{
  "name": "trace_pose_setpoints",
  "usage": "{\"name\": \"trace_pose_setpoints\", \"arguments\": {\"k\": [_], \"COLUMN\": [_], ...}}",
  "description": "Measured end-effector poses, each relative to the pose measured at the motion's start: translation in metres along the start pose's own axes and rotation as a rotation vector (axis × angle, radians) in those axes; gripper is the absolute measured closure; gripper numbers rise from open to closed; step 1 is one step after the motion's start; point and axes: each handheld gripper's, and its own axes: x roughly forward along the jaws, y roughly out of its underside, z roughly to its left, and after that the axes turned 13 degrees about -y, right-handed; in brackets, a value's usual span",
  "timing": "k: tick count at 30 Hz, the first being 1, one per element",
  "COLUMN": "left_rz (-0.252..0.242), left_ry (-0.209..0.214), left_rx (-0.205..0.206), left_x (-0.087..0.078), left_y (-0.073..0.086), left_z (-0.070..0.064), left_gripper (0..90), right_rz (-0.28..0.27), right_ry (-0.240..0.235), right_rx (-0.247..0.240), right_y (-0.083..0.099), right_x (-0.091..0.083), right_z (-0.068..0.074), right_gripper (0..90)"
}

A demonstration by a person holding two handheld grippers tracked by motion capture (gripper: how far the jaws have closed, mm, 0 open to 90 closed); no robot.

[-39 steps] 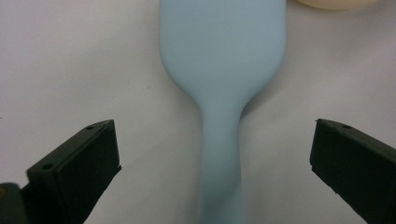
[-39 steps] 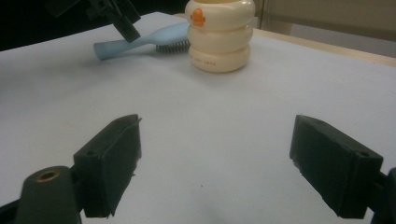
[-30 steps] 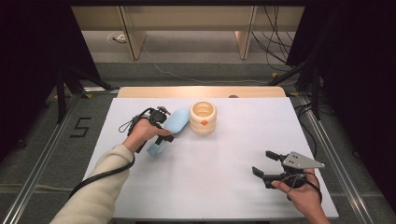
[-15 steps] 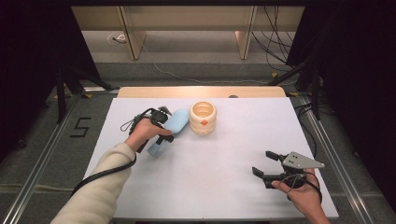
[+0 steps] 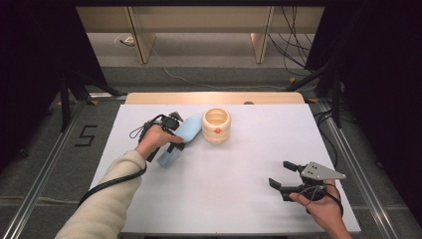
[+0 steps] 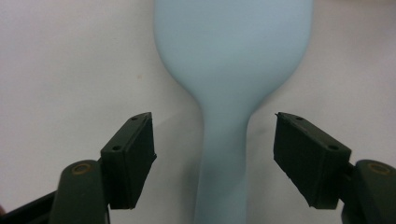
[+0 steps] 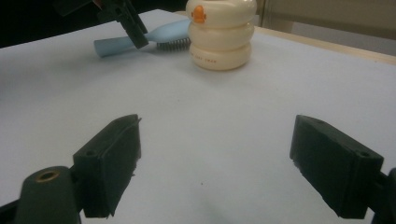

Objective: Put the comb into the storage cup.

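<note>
- The left tongs [image 5: 175, 130] hang over the light blue brush [image 5: 180, 139], which lies flat on the white counter [image 5: 239, 189] at its far left part.
- In the left gripper view the left tongs [image 6: 212, 154] are released: the two black jaws stand wide apart, one on each side of the brush [image 6: 229, 84] at its narrow handle, with a gap between each jaw and the handle.
- The brush's broad head points toward a cream ringed pot [image 5: 216, 125], and its tip sits just beside the pot.
- The pot stands upright near the far edge of the counter, with an orange mark on its side.
- The right tongs [image 5: 284, 176] are at the near right of the counter, well apart from the brush and the pot.
- In the right gripper view the right tongs [image 7: 215, 161] are released as well, jaws spread wide with bare counter [image 7: 224, 135] between them.
- Farther off in that view the pot [image 7: 220, 35] and the brush [image 7: 140, 39] show, bristles facing down.
</note>
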Motion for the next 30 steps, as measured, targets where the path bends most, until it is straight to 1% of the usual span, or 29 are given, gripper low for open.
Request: {"name": "trace_pose_setpoints", "arguments": {"k": [5, 10, 16, 18, 20, 23, 26, 30], "left_rz": [0.007, 0.009, 0.016, 0.013, 0.013, 0.022, 0.028, 0.041], "left_ry": [-0.002, 0.015, 0.01, 0.003, 0.005, 0.015, 0.005, 0.005], "left_rx": [-0.001, -0.015, -0.011, -0.013, -0.016, -0.017, -0.014, -0.009], "left_x": [0.0007, 0.0015, 0.0007, 0.0008, 0.001, 0.0015, 0.0022, 0.0032], "left_y": [-0.001, -0.0016, -0.0029, -0.0038, -0.0041, -0.005, -0.006, -0.0065], "left_z": [-0.0007, -0.0009, -0.0008, -0.0012, -0.0014, -0.002, -0.0031, -0.0042], "left_gripper": [32.2, 34.6, 36.0, 38.2, 39.5, 41.0, 43.0, 44.7], "right_rz": [0.0, 0.001, 0.003, 0.0, 0.0, 0.003, 0.004, 0.005], "right_ry": [0.001, 0.0, 0.0, 0.0, 0.0, -0.001, -0.001, 0.0], "right_rx": [-0.003, -0.003, -0.001, -0.003, -0.003, -0.002, -0.001, -0.002], "right_y": [-0.0001, 0.0, 0.0, -0.0002, -0.0001, 0.0, 0.0003, 0.0002], "right_x": [-0.0002, 0.0, -0.0001, 0.0, 0.0, 0.0001, 0.0003, 0.0003], "right_z": [0.0, -0.0001, -0.0001, 0.0, -0.0001, -0.0001, -0.0001, -0.0001], "right_gripper": [17.3, 17.2, 17.2, 17.2, 17.2, 17.2, 17.2, 17.2]}}
